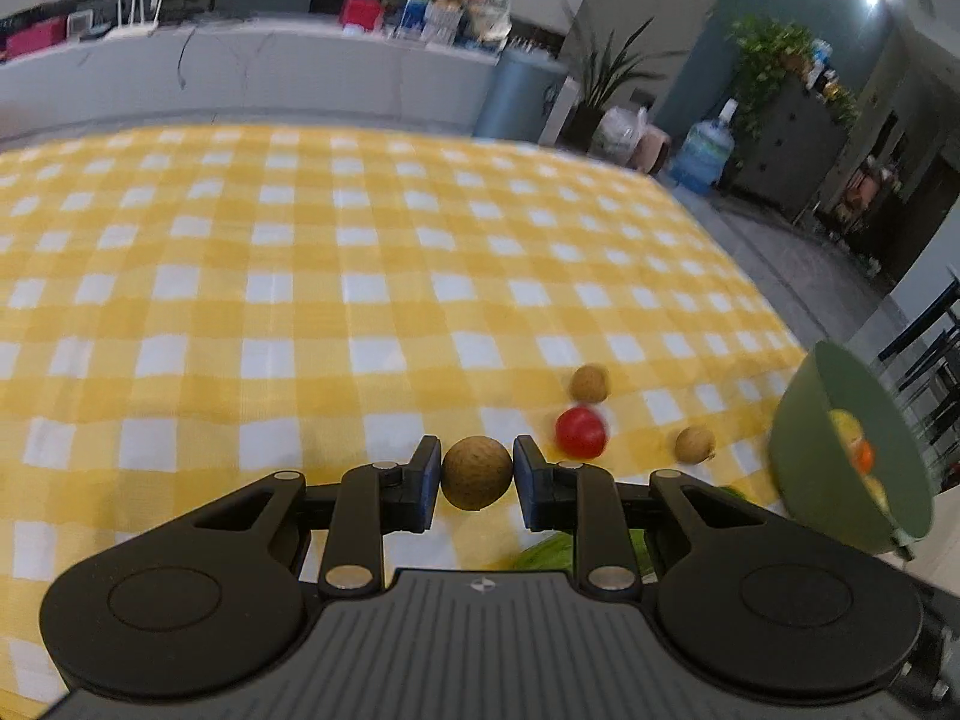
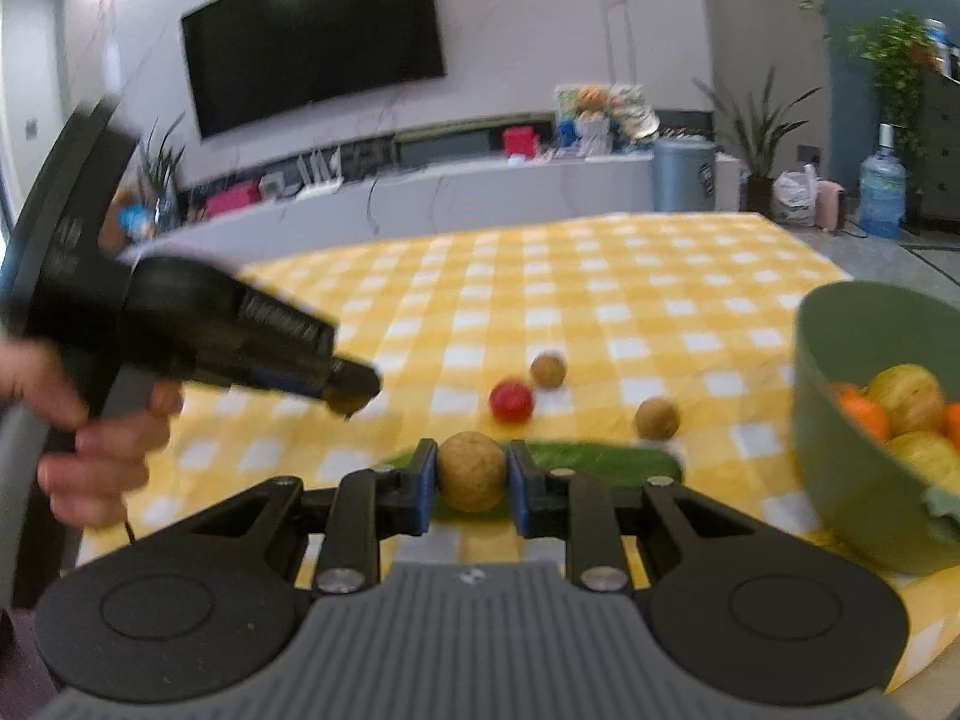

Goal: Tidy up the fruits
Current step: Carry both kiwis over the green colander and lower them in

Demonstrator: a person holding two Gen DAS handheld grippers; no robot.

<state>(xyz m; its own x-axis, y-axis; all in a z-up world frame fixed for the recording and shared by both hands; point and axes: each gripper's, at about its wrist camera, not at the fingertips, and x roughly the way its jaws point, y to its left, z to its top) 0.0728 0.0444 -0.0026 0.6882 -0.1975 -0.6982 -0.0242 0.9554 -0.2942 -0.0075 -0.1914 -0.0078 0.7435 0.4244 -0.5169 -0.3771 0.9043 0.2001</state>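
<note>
My left gripper [image 1: 477, 474] is shut on a small round brown fruit [image 1: 477, 473], held above the yellow checked cloth [image 1: 300, 276]. My right gripper [image 2: 470, 473] is shut on a similar brown fruit [image 2: 471, 471]. On the cloth lie a red tomato [image 1: 579, 432] [image 2: 511, 401] and two more brown fruits [image 1: 589, 383] [image 1: 695, 444] [image 2: 548, 369] [image 2: 657, 418]. A green leafy vegetable [image 2: 600, 461] [image 1: 543, 553] lies just beyond the right gripper. The green bowl [image 2: 852, 468] [image 1: 804, 450] at the right holds orange and yellowish fruits. In the right wrist view the left gripper's body [image 2: 240, 330] shows at left, gripped by a hand [image 2: 90, 444].
The table's far edge and right edge drop to a grey floor. Beyond stand a long low cabinet [image 2: 420, 198], a wall screen [image 2: 312, 30], potted plants [image 2: 762, 138], a grey bin [image 2: 684, 174] and a water jug [image 2: 882, 192]. Dark chair frames [image 1: 924, 360] stand right of the table.
</note>
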